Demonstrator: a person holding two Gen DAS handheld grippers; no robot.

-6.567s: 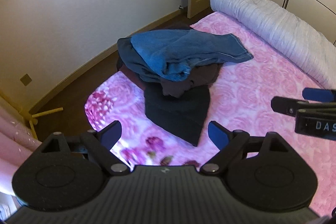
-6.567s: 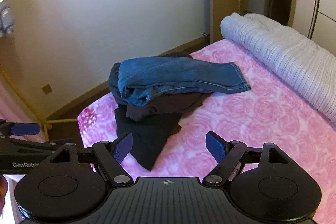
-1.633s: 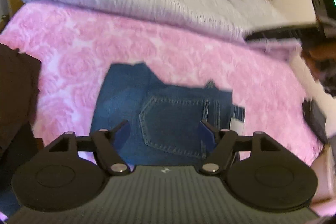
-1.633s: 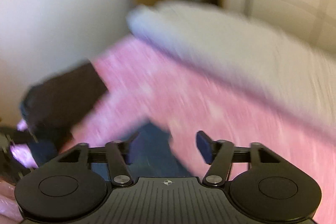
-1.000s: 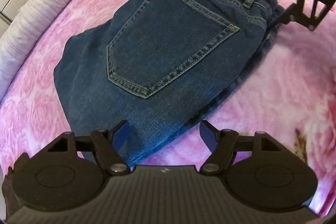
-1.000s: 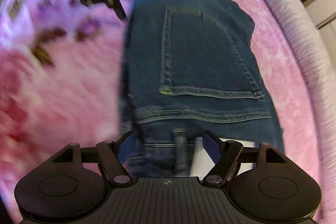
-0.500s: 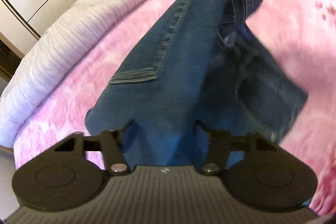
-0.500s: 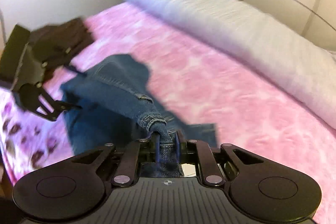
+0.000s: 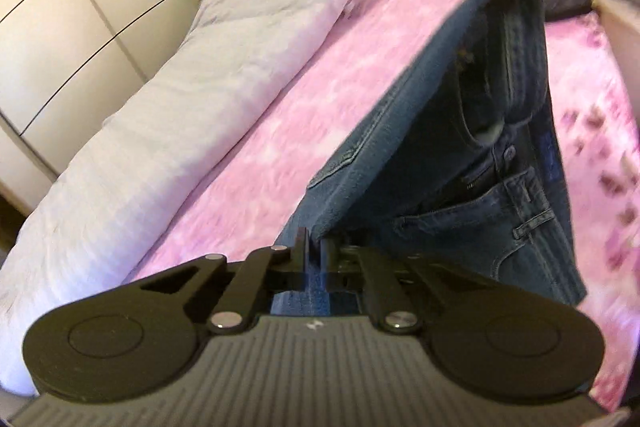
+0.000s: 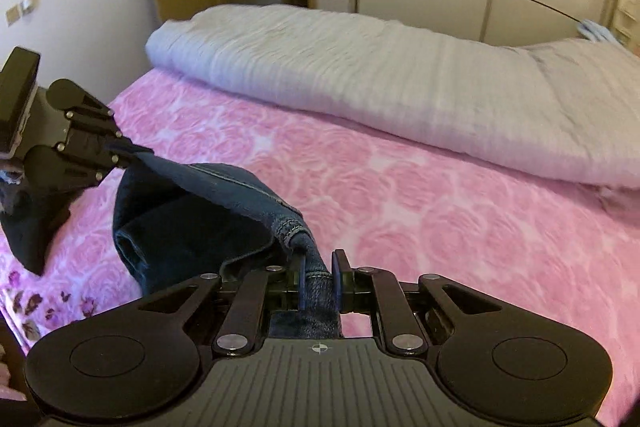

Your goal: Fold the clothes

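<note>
Holding the jeans (image 9: 460, 131) by two small bites of the waistband is the weak point: denim is heavy, and if either pinch slips, the freed side would drop and bunch on the pink bedspread (image 10: 440, 195). Uneven lifting could also leave the legs twisted, so the garment would lie down crooked.

The left gripper (image 9: 314, 251) has its jaws pressed together on a thin edge of denim. The right gripper (image 10: 318, 277) pinches a thicker, seamed roll of fabric, which looks the surer hold.

The jeans hang stretched between the two grippers, lifted above the bedspread. In the left wrist view they run from 6 o'clock up to 1 o'clock, where the right gripper holds them; the inside of the waist, a button and a belt loop face out. Whether the legs touch the bed I cannot tell. A rolled white quilt (image 10: 400, 67) lies along the far side, at 12 o'clock in the right wrist view, well apart from the jeans. At 9 o'clock there a dark garment (image 10: 28, 235) rests by the bed's edge.
</note>
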